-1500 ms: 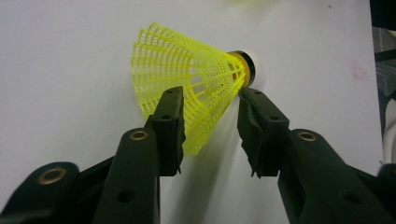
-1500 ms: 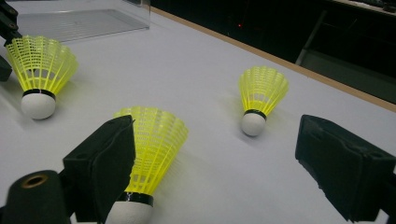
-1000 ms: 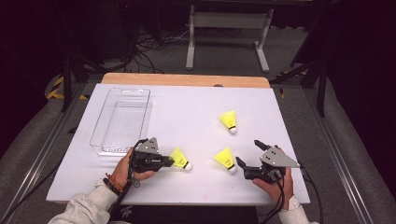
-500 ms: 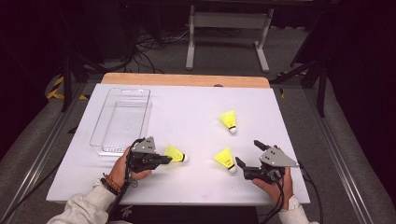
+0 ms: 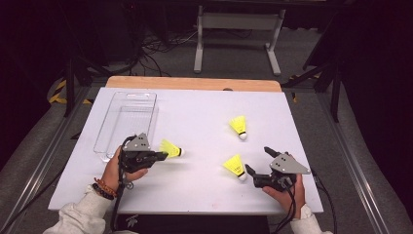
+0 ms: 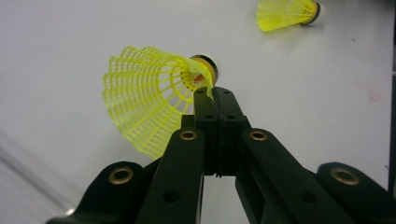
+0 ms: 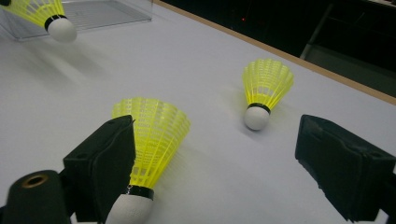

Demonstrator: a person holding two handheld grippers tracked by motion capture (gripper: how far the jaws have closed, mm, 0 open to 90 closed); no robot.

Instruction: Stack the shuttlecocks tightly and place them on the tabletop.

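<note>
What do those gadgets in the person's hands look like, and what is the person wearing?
Each hand-held gripper, left and right, is black, with two blocky jaws on brass-riveted links, a grey three-cornered plate on top and a dark cable trailing back. The person wears pale sleeves and a beaded bracelet on the left wrist.

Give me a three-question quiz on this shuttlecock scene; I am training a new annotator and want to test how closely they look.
1. True or false: the left gripper is shut on the skirt edge of a yellow shuttlecock.
2. How many shuttlecocks lie free on the white table?
3. Is the right gripper open or shut, and which shuttlecock is nearest to it?

Key
1. True; in the left gripper view the jaws pinch the skirt near the cork.
2. Two: the near shuttlecock and the far shuttlecock.
3. Open; the near shuttlecock lies beside one jaw. The clear tray holds nothing.
</note>
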